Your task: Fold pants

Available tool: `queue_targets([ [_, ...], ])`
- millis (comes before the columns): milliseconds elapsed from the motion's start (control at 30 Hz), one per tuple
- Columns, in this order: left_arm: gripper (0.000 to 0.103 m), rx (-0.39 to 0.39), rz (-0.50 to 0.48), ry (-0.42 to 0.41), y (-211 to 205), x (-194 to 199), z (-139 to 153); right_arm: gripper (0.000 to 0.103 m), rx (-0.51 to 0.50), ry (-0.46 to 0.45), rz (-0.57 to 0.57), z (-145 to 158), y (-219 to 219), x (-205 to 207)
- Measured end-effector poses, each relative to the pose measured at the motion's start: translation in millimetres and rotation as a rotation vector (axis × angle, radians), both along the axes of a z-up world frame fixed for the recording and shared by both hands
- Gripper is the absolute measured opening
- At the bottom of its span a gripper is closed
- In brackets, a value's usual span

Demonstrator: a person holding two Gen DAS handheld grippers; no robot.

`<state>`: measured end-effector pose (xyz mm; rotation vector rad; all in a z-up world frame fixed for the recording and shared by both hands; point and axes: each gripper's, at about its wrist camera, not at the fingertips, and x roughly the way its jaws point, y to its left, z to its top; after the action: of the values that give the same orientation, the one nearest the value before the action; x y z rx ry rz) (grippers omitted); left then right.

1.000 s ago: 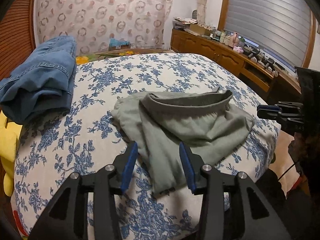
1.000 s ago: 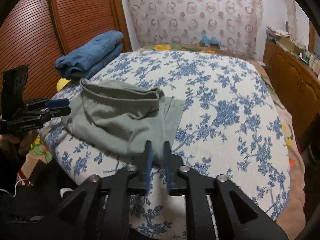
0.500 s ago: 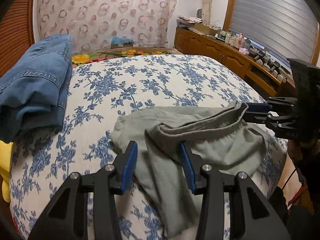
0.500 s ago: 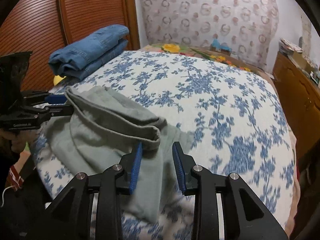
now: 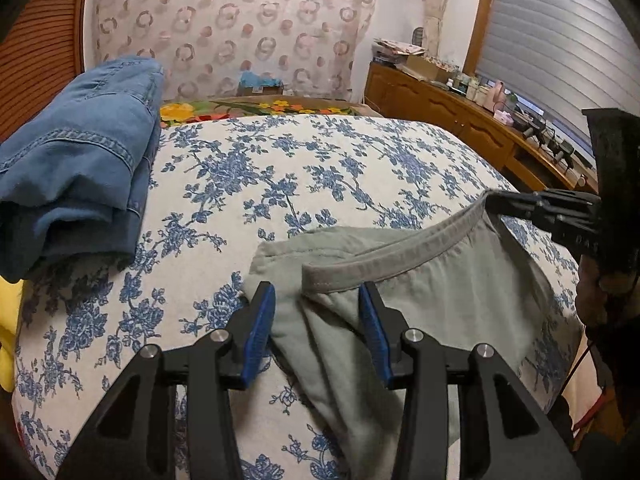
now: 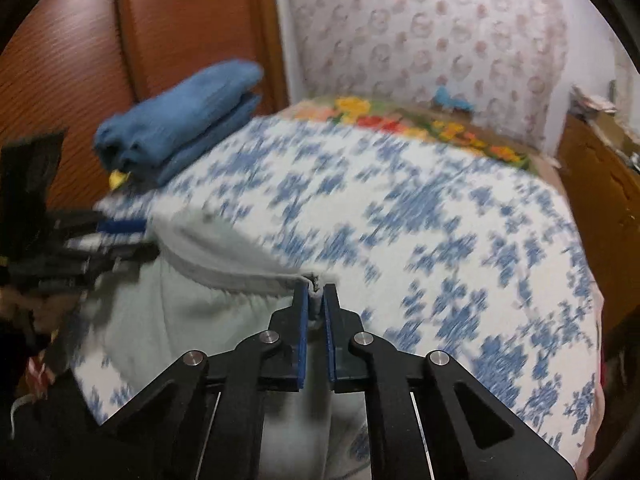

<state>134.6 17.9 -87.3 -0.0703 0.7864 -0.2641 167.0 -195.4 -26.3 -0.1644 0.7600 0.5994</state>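
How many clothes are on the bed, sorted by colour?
Grey-green pants: 1
Blue denim clothes: 1 folded pile; I cannot tell how many pieces are in it
Total: 2 colours of clothes, both lying on the flowered bed

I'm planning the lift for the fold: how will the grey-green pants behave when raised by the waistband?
Probably floppy: the grey-green pants already sag in soft creases between the right gripper, whose jaws have just closed on the waistband, and the open left gripper. The thin cloth looks light. The leg hanging over the bed edge will likely trail.
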Motion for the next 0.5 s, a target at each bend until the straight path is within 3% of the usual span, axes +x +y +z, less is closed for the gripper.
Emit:
queue_targets([
  [100, 0.043, 0.005, -0.001, -0.004, 0, -1, 0, 0.004, -0.005, -0.023, -0.025, 3, 3, 2],
  [233, 0.043, 0.022, 0.007, -0.012, 0, -1, -1, 0.004, -0.07, 0.01, -0.042, -7, 9, 10],
  [367, 0.043, 0.034, 0.023, 0.003, 4, 4, -6, 0.019, -0.066, 0.042, -0.077, -11, -1, 13],
  [500, 0.043, 0.038, 0.023, 0.011, 3, 5, -10, 0.027, -0.049, 0.04, -0.098, -6, -13, 5],
])
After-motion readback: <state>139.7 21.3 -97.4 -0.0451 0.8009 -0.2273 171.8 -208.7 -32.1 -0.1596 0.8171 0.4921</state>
